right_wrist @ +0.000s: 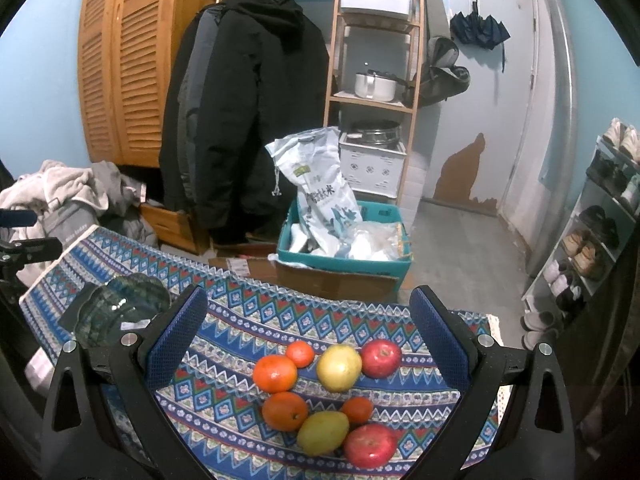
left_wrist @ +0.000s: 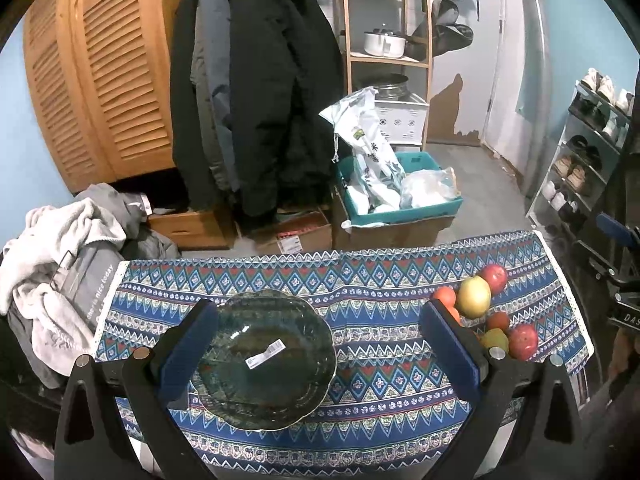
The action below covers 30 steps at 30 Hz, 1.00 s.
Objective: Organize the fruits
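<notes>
A dark green glass plate [left_wrist: 264, 360] with a white sticker lies on the patterned blue tablecloth [left_wrist: 380, 400]. My left gripper [left_wrist: 316, 344] is open and empty above the plate. Several fruits lie in a cluster on the cloth: oranges [right_wrist: 275, 373], yellow-green fruits [right_wrist: 339, 367] and red apples [right_wrist: 381, 358]. My right gripper [right_wrist: 308, 336] is open and empty above the fruits. The fruits [left_wrist: 474, 297] show at the right in the left wrist view. The plate [right_wrist: 120, 312] shows at the left in the right wrist view.
The table's far edge [left_wrist: 320, 258] faces the room. Beyond it stand a teal crate with bags [left_wrist: 396, 196], cardboard boxes, hanging coats [left_wrist: 256, 92], a wooden shelf [left_wrist: 384, 56]. A pile of clothes [left_wrist: 60, 256] lies at the left, a shoe rack [left_wrist: 584, 160] at the right.
</notes>
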{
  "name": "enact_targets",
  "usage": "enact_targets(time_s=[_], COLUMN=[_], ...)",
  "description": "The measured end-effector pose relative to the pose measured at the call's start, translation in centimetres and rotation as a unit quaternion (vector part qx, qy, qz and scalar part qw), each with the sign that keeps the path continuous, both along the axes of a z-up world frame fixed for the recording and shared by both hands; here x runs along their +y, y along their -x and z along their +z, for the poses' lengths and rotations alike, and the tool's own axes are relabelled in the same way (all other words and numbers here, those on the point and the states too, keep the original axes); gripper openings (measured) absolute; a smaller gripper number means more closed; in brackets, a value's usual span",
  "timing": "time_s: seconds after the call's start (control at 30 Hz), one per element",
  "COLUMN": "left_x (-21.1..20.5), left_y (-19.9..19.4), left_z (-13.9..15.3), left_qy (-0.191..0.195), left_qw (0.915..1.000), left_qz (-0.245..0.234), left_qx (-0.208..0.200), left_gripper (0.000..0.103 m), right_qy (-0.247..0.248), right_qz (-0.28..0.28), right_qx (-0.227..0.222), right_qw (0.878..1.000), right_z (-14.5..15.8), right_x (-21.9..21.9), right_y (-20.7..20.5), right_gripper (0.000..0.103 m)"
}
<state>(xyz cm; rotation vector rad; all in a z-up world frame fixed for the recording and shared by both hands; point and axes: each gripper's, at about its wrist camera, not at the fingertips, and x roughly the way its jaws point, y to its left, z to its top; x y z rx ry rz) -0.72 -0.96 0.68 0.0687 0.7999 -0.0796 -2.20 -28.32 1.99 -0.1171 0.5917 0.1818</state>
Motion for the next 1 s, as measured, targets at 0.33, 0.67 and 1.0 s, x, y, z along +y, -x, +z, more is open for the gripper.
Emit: enact_targets(time_s=[0.33, 0.67, 1.0], left_x=[-0.7, -2.3, -5.0], left_y=[-0.5, -1.0, -1.1], left_z=[-0.5, -2.5, -5.9], left_qy=[-0.014, -0.026, -0.034], left_qw=[0.9999, 0.9989, 0.9941], left_qz=[-0.004, -0.029, -0.073], left_qx=[0.001, 0.027, 0.072], left_gripper=[0.102, 0.102, 0.102], right_qy=[-0.001, 0.012, 0.016], right_qz=[0.001, -0.012, -0.054], right_qx=[0.002, 0.030, 0.110], right_qw=[1.000, 0.999, 0.992], right_z=[-0.6, -2.4, -7.5], right_x=[-0.4, -1.8, -6.2], right_y=[0.2, 0.3, -0.2], right_gripper=[0.099, 0.099, 0.099])
